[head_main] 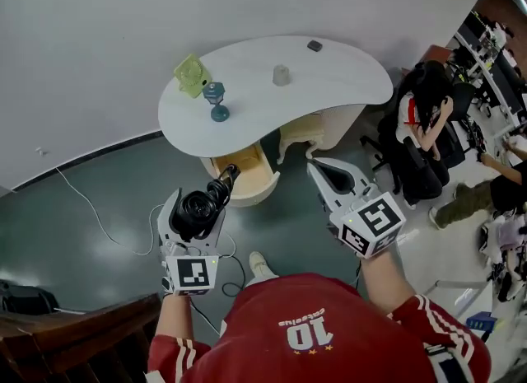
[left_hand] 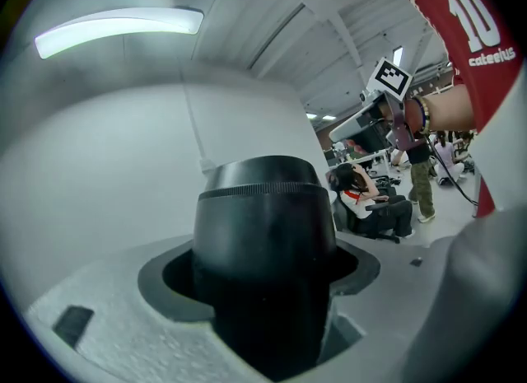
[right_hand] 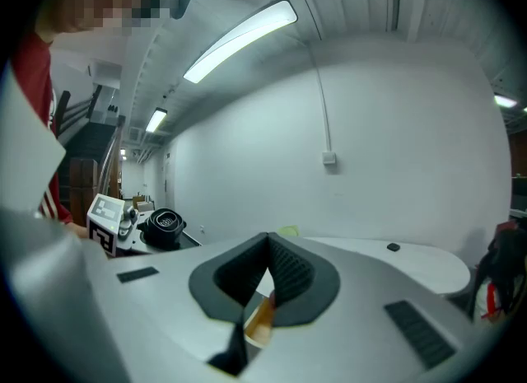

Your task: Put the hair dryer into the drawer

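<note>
**Dryer in your left gripper, open drawer straight ahead**

Your left gripper (head_main: 199, 223) is clamped on the black round-barrelled hair dryer (left_hand: 263, 249), held up in front of your chest. Its wide mouth faces up at you, and its long axis runs forward from the jaws, thin end towards the desk. Your right gripper (head_main: 329, 177) hovers level with it, jaws pressed together on nothing. The open pale wooden drawer (head_main: 245, 172) sits just beyond and slightly right of the dryer's far end, low under the white curved tabletop (head_main: 346, 85). The left forearm is extended and the loaded gripper is the nearer one to the drawer, so the move looks like a forward-and-down reach.
</note>
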Demonstrator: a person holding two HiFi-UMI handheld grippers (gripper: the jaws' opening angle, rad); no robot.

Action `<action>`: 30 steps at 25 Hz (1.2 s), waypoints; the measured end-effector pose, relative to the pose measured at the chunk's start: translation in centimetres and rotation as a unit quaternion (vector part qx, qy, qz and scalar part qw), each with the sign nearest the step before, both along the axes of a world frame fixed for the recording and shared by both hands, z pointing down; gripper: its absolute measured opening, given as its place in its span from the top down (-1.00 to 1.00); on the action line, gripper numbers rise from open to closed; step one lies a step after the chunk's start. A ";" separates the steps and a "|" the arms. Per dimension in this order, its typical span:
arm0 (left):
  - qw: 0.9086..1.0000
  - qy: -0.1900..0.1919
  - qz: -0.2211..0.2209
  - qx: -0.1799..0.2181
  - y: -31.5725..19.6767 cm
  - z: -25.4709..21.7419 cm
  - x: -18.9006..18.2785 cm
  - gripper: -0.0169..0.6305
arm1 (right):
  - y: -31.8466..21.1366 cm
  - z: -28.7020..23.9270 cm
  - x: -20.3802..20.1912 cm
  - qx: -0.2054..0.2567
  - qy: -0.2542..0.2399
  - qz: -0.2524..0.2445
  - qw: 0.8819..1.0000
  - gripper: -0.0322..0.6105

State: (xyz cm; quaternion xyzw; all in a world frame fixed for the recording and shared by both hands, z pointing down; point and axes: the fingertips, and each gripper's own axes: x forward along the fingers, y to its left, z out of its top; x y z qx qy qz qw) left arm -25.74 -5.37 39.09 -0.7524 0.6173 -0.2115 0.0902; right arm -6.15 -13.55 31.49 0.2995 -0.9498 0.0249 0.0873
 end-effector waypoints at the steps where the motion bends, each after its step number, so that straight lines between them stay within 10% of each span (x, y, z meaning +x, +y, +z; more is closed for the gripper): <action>1: 1.000 0.004 0.003 -0.007 -0.3 1.0 -0.4 -0.26 | -0.1 0.2 -0.5 -0.001 0.002 -0.002 1.000 0.89; 30: 0.979 -0.128 0.057 -0.151 -17.6 25.9 3.0 -0.26 | -8.0 11.7 -0.5 -0.099 0.021 -0.019 0.995 0.89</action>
